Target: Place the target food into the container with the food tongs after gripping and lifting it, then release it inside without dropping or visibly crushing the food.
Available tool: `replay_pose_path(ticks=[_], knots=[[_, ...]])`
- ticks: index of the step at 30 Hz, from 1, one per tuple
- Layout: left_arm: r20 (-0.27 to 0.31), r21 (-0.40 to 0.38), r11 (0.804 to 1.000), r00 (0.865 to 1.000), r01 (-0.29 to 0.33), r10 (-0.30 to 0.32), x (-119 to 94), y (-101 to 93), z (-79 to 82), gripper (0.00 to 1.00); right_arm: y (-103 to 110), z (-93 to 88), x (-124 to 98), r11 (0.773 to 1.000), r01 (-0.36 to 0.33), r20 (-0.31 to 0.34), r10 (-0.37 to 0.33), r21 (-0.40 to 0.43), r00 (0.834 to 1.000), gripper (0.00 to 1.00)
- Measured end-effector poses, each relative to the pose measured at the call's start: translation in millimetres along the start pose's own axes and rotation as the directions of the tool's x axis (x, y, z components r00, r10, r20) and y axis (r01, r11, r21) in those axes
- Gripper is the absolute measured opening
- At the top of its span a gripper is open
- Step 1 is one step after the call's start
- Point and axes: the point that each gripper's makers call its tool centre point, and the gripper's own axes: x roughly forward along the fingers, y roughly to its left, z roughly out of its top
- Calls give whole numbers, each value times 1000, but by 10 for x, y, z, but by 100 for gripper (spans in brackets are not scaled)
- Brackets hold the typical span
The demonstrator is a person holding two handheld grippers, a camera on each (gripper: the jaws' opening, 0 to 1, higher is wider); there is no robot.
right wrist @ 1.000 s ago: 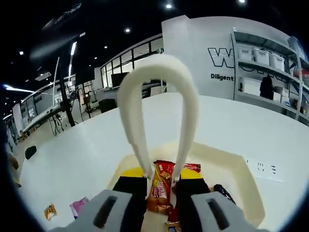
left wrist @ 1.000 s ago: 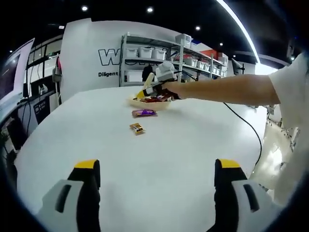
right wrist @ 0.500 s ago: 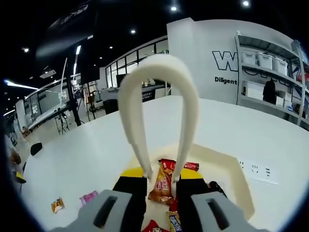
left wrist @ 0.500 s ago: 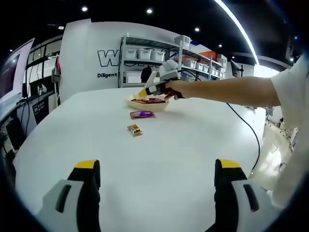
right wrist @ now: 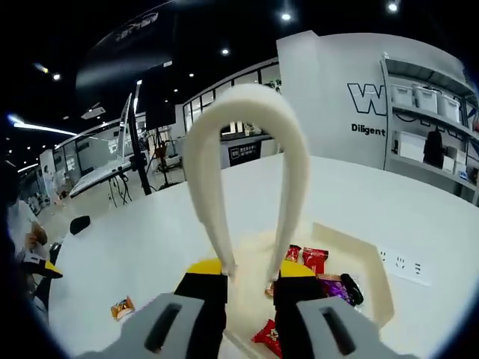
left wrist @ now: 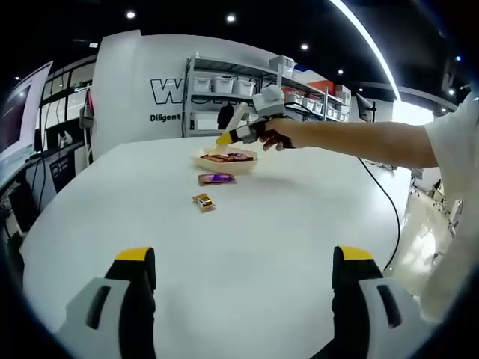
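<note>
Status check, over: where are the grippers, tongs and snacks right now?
Left gripper open, low over table. Right gripper shut on tongs, above tray; tong tips look empty. Two snack packets loose on table. Nothing blocking.

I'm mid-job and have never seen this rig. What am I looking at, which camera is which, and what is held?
There is no robot arm: a person holds a two-jaw gripper in each hand, and each carries a fisheye camera looking along its jaws.

In the left gripper view, the left gripper is open and holds nothing, low over the white table. Across the table, the person's arm holds the right gripper above the cream container. A purple packet and an orange packet lie on the table beside it.

In the right gripper view, the jaws are clamped on white looped tongs, above the container, which has snack packets inside. I cannot tell whether the tongs grip any food.
</note>
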Motion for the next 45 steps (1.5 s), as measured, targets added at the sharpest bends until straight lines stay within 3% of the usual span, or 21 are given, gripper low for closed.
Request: replay_pose_path(ticks=[17,26,34,39,45], knots=[[20,12,1000,1000,3,-3,-101,-164,59,96,631,-91,-275,993,-108,-14,107,-51,994,16],[35,10,1000,999,7,-8,-163,-223,82,96,935,-144,-347,986,-163,-7,163,-25,987,16],[42,8,1000,999,1,-1,-232,-212,77,96,1317,-294,-258,975,-220,-25,220,-18,975,16],[45,5,1000,999,-7,7,-296,-182,62,96,1553,-440,-143,960,-279,-35,279,0,960,16],[37,9,1000,999,-18,17,-346,-157,41,96,1701,-529,-44,953,-303,-58,302,-9,952,16]])
